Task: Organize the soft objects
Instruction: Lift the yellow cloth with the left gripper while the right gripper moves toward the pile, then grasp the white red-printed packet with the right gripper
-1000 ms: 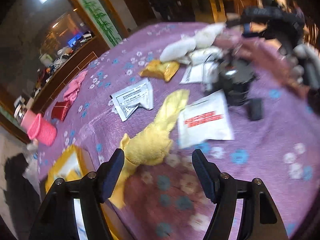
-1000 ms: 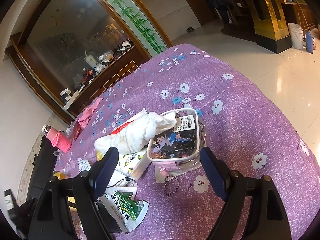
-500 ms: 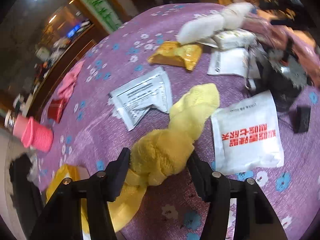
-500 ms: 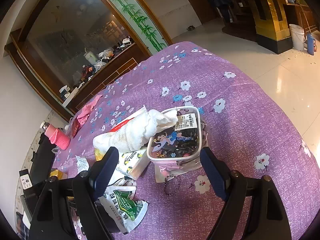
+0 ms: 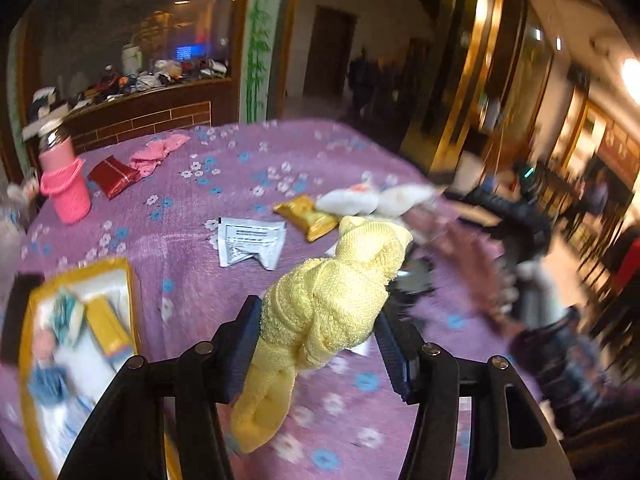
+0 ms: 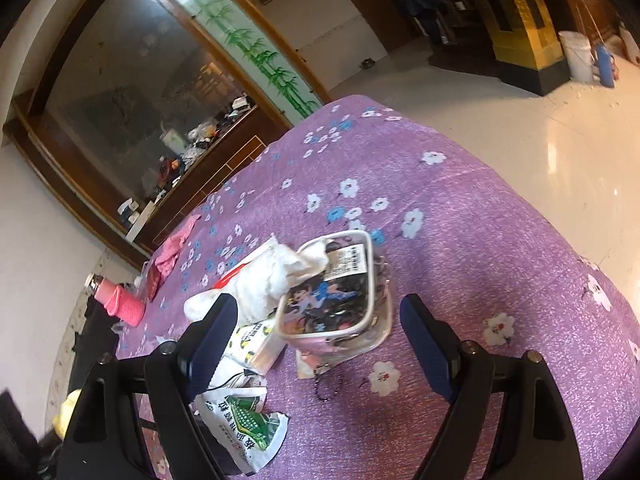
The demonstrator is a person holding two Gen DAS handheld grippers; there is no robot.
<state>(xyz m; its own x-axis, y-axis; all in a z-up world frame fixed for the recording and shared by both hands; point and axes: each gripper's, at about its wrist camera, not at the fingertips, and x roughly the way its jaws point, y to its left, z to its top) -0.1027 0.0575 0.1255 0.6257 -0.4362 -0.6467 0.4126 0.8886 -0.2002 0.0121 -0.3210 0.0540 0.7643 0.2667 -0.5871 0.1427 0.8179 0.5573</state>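
Only the left gripper (image 5: 318, 344) view shows the clamped yellow towel (image 5: 336, 292).

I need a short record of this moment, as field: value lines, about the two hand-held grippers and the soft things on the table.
surface: table with purple flowered cloth
left hand-held gripper: shut on yellow towel, raised off the cloth
right hand-held gripper: open, holds nothing
ahead of right gripper: clear pouch, white towel leaning on it
other soft item: pink cloth, far side
near left: yellow-rimmed box
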